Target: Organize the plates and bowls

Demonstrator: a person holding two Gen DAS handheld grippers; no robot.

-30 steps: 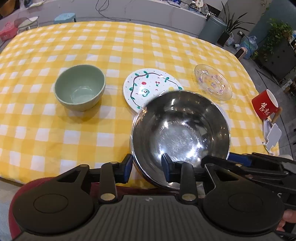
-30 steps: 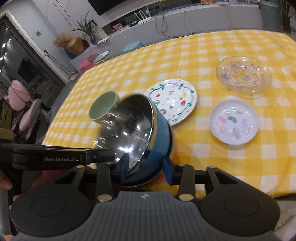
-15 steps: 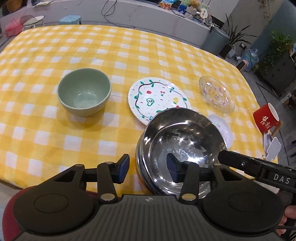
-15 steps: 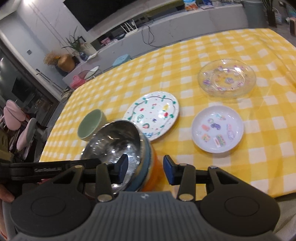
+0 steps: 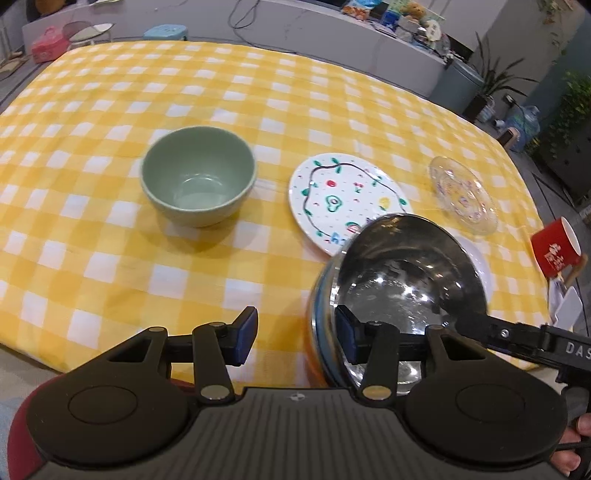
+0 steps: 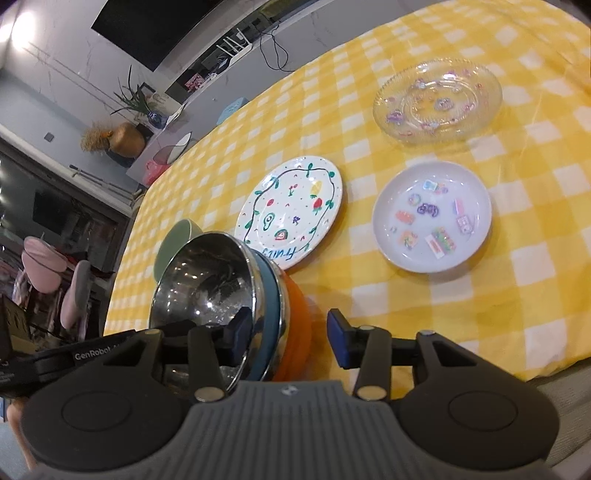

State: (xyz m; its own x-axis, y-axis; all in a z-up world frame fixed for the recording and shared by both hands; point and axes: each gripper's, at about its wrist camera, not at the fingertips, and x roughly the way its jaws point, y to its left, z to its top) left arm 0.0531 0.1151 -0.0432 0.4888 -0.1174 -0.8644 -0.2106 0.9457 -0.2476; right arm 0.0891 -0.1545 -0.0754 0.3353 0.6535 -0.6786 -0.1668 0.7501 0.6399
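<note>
While the steel bowl (image 6: 207,284) sits nested in the blue and orange bowls at the table's near edge, both the left gripper (image 5: 295,336) and the right gripper (image 6: 282,339) – jaws wide, holding nothing – are best withdrawn level, so the stack is not tipped.

- yellow checked tablecloth (image 5: 110,266) over the table
- red mug (image 5: 554,251) at its right edge
- pink case (image 5: 46,48) and blue stool (image 5: 165,32) beyond

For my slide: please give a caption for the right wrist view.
Open right gripper straddling the rim of nested bowls, three plates beyond.
</note>
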